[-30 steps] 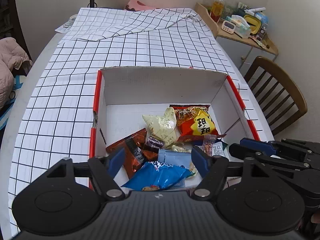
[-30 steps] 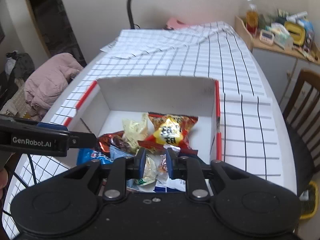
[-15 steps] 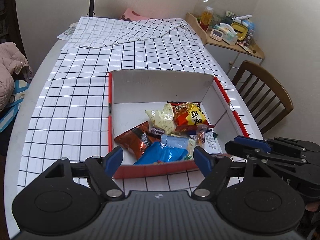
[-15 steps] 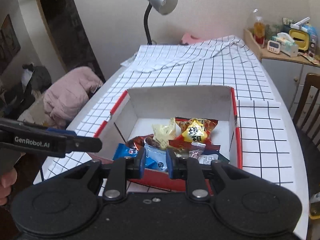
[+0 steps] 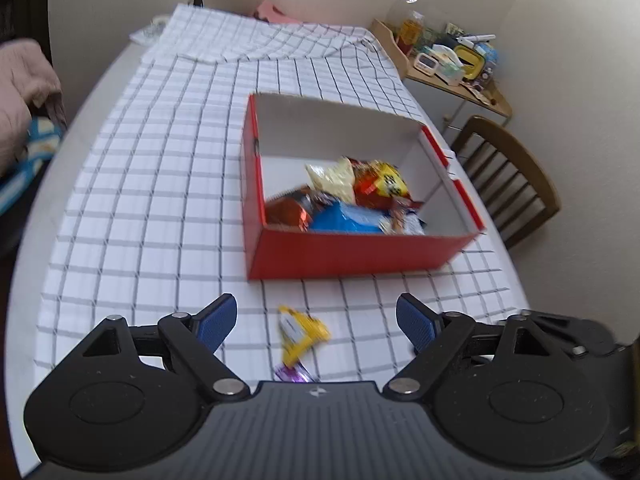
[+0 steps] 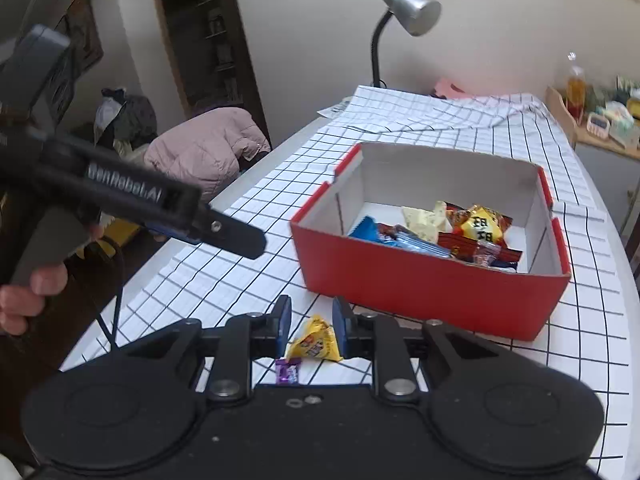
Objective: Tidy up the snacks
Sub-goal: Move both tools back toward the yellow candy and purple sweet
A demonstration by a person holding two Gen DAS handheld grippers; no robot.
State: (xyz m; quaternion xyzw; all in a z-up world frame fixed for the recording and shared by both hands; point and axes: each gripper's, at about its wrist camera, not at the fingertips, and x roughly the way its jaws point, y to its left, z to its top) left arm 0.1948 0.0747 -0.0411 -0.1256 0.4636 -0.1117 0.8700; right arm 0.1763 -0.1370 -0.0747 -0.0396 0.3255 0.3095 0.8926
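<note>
Two loose snacks lie on the checked surface, just short of the red cardboard box.

Nearest, a small yellow crinkly foil packet [image 6: 316,343], roughly triangular, looks light, soft and slippery; its point aims toward the box [image 6: 432,296], long axis about front to back, so a pinch across the flat middle seems best. A tiny purple wrapped sweet [image 6: 288,371] sits just before it. The right gripper [image 6: 311,326] has its jaws nearly together, empty, above the packet; the left gripper [image 5: 316,326] has jaws opening wide, nothing held.
</note>
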